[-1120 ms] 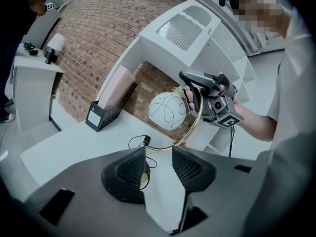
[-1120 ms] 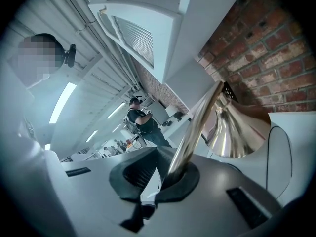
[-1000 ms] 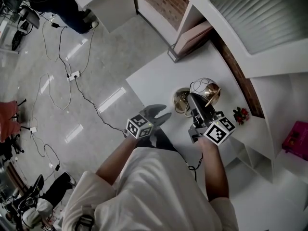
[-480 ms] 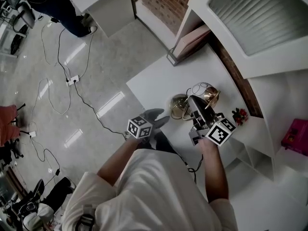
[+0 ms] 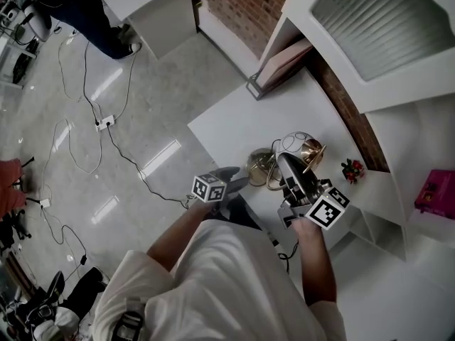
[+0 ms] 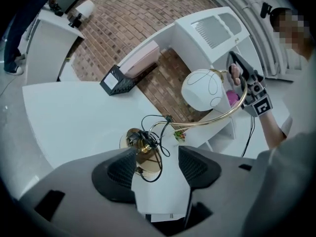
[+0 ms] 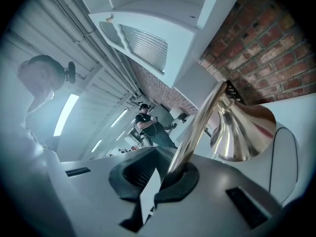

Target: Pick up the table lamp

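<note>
Lamp [image 6: 202,90] of curved gold, white-shaded

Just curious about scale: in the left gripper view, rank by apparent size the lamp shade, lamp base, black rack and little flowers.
1. lamp shade and lamp base: alike; base nearer, partly hidden.
2. black rack.
3. little flowers.

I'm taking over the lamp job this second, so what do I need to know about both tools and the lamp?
Right tool: shut on the gold stem of the table lamp.
Left tool: jaws opening, gripping nothing; the lamp base lies just ahead between them.
Done: stem grasped. Whether the base has left the white table I cannot tell.
Left: probably steady the base with the left tool, then lift.
</note>
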